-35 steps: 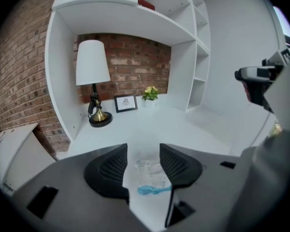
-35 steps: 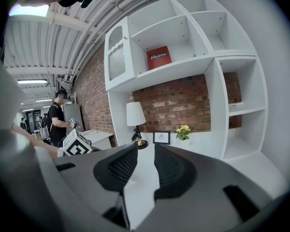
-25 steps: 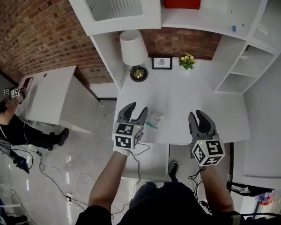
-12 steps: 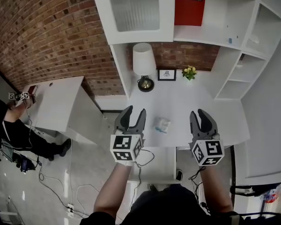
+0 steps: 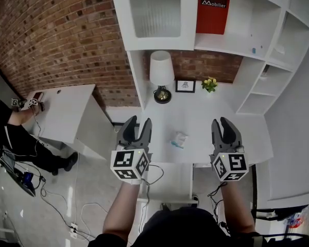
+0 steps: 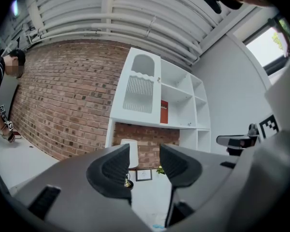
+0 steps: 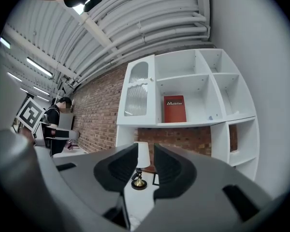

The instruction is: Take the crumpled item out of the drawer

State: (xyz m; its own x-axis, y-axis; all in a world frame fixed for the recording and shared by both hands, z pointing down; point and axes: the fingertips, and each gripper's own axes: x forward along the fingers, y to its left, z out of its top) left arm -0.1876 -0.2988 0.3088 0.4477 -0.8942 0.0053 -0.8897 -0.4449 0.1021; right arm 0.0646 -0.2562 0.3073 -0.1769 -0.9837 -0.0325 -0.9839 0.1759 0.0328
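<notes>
your left claw (image 5: 138, 122) and right claw (image 5: 221, 122) both stand released and empty at the counter's (image 5: 211, 112) near edge; the crumpled item (image 5: 178, 139) lies on the counter between them.

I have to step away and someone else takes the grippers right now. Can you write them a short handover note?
Left gripper: jaws apart, nothing between them, held level in front of the desk.
Right gripper: jaws apart, also empty.
Crumpled item: lies on the desk top, between the two grippers in the head view, touched by neither.
Done: the item appears to be out of the drawer.
Left: the white panel below the desk's front edge may be the open drawer; I cannot tell. If so, shut it.
</notes>
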